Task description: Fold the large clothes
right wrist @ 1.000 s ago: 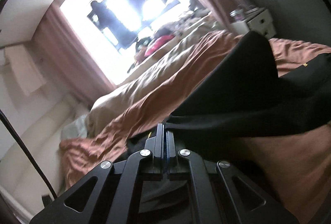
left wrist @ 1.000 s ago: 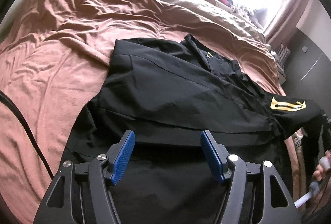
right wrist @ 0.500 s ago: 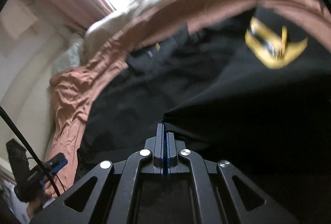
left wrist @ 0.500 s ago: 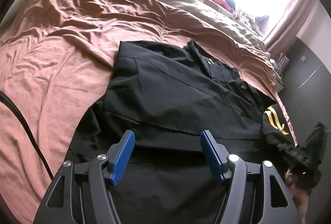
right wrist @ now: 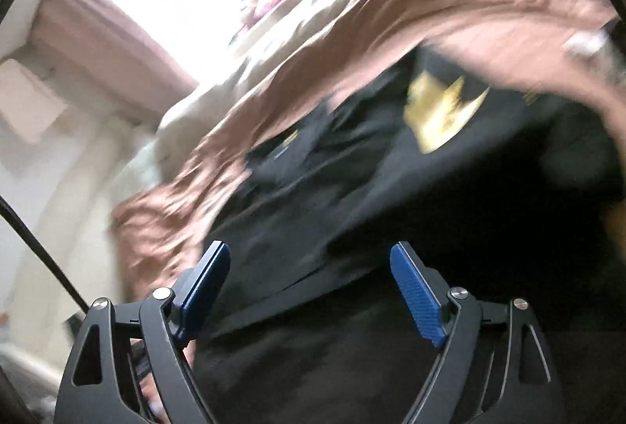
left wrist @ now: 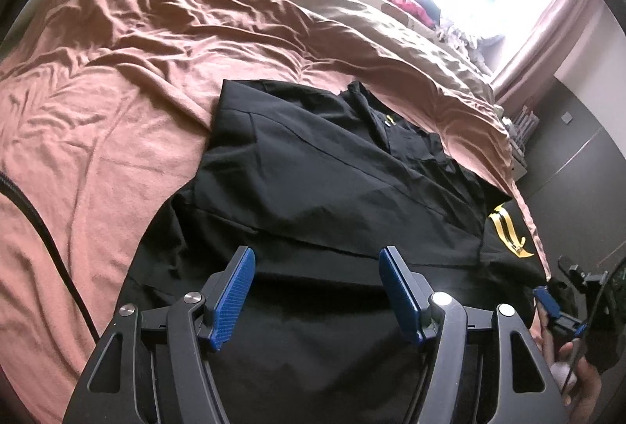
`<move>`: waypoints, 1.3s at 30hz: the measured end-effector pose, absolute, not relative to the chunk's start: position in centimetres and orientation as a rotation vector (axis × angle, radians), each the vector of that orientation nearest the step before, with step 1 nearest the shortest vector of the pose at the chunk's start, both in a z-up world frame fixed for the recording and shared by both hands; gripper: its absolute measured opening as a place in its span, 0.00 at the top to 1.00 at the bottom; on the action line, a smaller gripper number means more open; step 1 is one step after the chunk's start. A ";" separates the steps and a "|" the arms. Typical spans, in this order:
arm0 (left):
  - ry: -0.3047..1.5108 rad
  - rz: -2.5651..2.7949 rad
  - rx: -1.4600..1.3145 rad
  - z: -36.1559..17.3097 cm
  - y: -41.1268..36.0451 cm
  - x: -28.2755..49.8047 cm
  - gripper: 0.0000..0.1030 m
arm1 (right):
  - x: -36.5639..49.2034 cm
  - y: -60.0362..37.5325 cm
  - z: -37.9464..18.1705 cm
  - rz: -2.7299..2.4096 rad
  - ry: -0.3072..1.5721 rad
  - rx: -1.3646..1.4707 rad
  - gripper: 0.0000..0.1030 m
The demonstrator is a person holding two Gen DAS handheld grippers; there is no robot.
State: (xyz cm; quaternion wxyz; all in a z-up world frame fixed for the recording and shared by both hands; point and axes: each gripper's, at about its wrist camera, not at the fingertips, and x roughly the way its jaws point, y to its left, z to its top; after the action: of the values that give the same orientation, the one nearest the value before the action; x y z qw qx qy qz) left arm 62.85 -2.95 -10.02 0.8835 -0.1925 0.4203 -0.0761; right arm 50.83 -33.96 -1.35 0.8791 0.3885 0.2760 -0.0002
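Black garment (left wrist: pixel 313 181) (gold emblem (right wrist: pixel 442 114) blurred rightward) under both gaping, empty grippers, right one (right wrist: pixel 313 291) just opened.

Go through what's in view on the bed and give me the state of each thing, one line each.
Black garment: lying on the bed, partly folded, gold emblem showing at its right edge.
Pink blanket: spread out, wrinkled.
Beige duvet: rumpled, beyond the blanket.
Curtains: drawn back, window bright.
Left gripper: open, over the garment, nothing between its pads.
Right gripper: open, jaws just opened, cloth released.
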 end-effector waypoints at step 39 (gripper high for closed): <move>0.882 -0.118 -0.566 -13.1 2.2 65.1 0.34 | 70.2 -21.7 -5.4 0.096 0.659 0.466 0.74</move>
State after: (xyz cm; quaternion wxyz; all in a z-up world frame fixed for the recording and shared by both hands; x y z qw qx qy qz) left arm 65.13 2.21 -13.11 0.8643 -0.2699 0.4207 -0.0561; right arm 70.22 -21.72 -5.44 0.9186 0.2265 0.3205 0.0468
